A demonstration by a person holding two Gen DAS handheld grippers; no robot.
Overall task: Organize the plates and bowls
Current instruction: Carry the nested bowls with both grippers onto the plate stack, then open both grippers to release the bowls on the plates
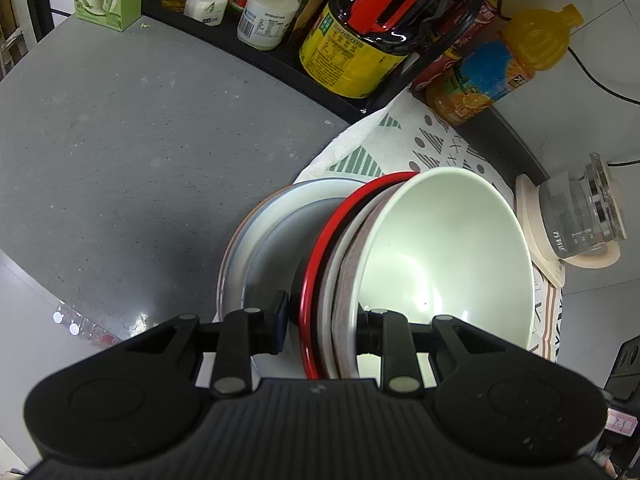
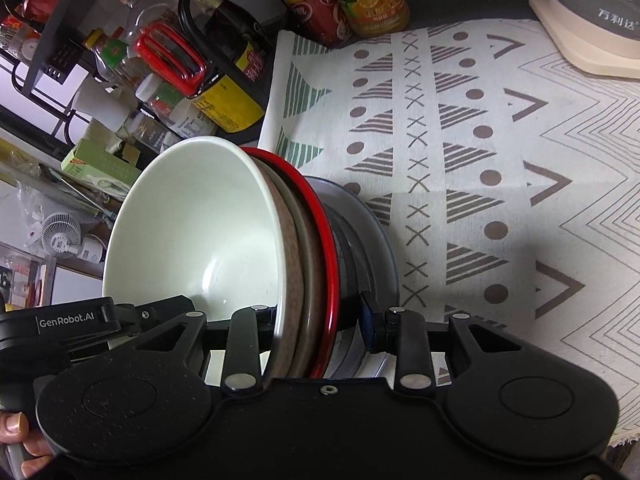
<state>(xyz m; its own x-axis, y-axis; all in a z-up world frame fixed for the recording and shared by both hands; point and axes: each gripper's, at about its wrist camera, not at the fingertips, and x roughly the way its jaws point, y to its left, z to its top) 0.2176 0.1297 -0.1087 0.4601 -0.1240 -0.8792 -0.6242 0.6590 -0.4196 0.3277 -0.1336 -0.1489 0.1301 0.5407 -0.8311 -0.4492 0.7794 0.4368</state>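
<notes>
A nested stack of bowls is held tilted between both grippers: a pale green-white bowl [image 1: 444, 248] innermost, a brown-rimmed bowl [image 1: 346, 280] and a red-rimmed bowl [image 1: 316, 264] around it. A grey plate [image 1: 256, 240] sits behind the stack. My left gripper [image 1: 324, 324] is shut on the stack's rims from one side. My right gripper [image 2: 316, 320] is shut on the same stack [image 2: 192, 232] from the opposite side, with the grey plate [image 2: 376, 232] also between its fingers. The left gripper's body [image 2: 64, 324] shows in the right wrist view.
A patterned cloth [image 2: 500, 184] covers the counter under the stack. A black rack of bottles and jars [image 1: 352, 40] stands behind. A glass jug on a cream base [image 1: 576, 216] stands at the right. Grey countertop [image 1: 120, 152] lies to the left.
</notes>
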